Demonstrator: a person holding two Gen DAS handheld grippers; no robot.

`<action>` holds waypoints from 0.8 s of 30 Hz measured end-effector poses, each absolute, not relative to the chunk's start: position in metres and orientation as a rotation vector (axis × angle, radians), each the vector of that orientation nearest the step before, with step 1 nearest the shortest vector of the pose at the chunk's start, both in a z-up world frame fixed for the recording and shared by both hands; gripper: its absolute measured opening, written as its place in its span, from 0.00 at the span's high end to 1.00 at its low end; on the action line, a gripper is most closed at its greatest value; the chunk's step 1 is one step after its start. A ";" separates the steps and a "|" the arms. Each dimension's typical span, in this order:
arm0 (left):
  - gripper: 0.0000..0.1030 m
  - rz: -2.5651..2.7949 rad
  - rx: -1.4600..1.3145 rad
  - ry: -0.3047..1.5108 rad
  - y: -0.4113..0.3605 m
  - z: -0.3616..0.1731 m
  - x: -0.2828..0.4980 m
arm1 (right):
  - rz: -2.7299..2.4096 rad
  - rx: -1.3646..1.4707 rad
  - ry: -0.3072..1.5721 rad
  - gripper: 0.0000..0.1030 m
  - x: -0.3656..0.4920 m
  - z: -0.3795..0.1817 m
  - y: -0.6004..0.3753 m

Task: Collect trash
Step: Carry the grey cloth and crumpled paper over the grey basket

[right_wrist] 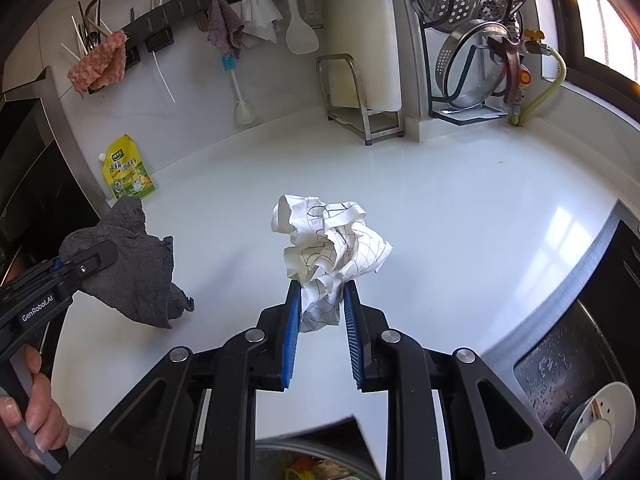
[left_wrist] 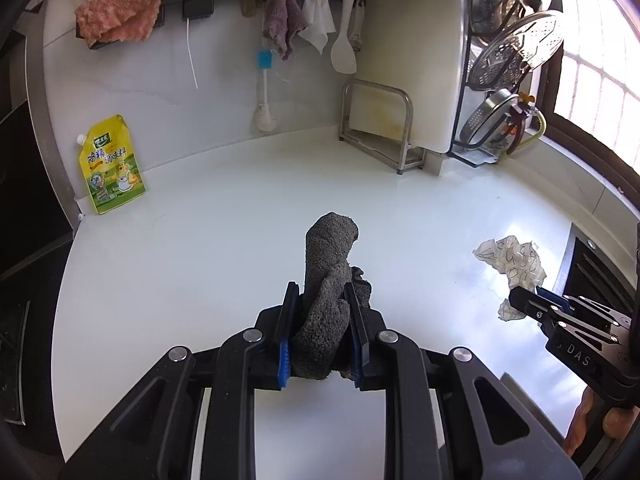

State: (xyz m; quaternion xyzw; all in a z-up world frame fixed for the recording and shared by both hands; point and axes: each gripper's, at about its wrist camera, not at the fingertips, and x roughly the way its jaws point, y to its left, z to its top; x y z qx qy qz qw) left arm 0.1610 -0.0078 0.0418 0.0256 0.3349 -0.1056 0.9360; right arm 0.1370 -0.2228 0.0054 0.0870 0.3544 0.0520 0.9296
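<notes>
My left gripper (left_wrist: 320,292) is shut on a dark grey cloth (left_wrist: 328,280) and holds it above the white counter (left_wrist: 200,248). It shows in the right wrist view at the left, where the left gripper (right_wrist: 96,258) holds the cloth (right_wrist: 132,276) hanging. My right gripper (right_wrist: 319,290) is shut on a crumpled white paper with black lines (right_wrist: 328,240), held above the counter (right_wrist: 460,220). In the left wrist view the right gripper (left_wrist: 520,300) and the paper (left_wrist: 512,260) are at the right.
A yellow seasoning pouch (left_wrist: 112,166) leans on the back wall at the left. A metal rack with a white cutting board (left_wrist: 416,60) and a lid rack (left_wrist: 516,52) stand at the back right. A sink (right_wrist: 568,360) lies at the right. A bin with scraps (right_wrist: 308,464) is below the right gripper.
</notes>
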 end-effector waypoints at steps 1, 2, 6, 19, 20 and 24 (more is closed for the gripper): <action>0.79 -0.222 0.055 0.682 -0.007 0.044 0.152 | 0.100 0.174 0.725 0.80 0.125 0.007 -0.221; 0.79 -0.228 0.056 0.681 -0.007 0.047 0.142 | 0.097 0.174 0.724 0.80 0.114 0.008 -0.220; 0.79 -0.255 0.063 0.670 -0.007 0.054 0.105 | 0.095 0.204 0.721 0.80 0.071 0.009 -0.216; 0.79 -0.347 0.078 0.650 -0.014 0.050 0.011 | 0.054 0.190 0.723 0.79 -0.032 0.009 -0.203; 0.79 -0.355 0.082 0.649 -0.015 0.048 0.005 | 0.051 0.186 0.721 0.79 -0.038 0.008 -0.202; 0.79 -0.385 0.091 0.657 -0.019 0.038 -0.013 | 0.047 0.191 0.715 0.79 -0.060 0.004 -0.200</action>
